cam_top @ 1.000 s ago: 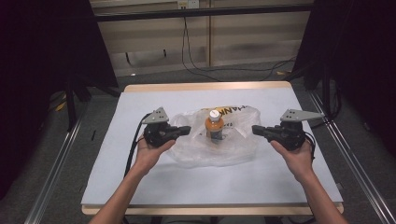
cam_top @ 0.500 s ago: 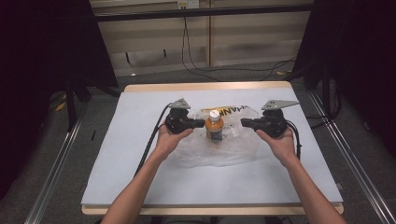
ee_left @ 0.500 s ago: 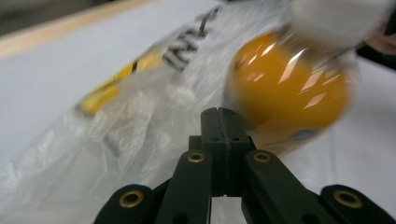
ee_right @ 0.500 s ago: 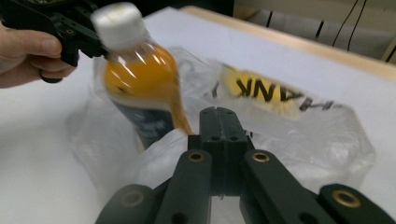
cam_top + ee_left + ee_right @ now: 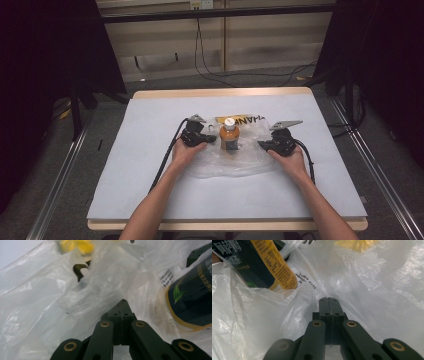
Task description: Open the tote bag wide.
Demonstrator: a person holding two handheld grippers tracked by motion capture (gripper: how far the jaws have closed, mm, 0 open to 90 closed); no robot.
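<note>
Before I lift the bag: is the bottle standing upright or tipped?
Upright. In the high view the bottle stands on the plastic bag, white cap up, between the left gripper and right gripper.

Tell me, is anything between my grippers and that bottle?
Yes: the clear plastic bag. The bottle stands upright in it, and film lies between it and both the left gripper and the right gripper, whose jaws are closed at the film.
</note>
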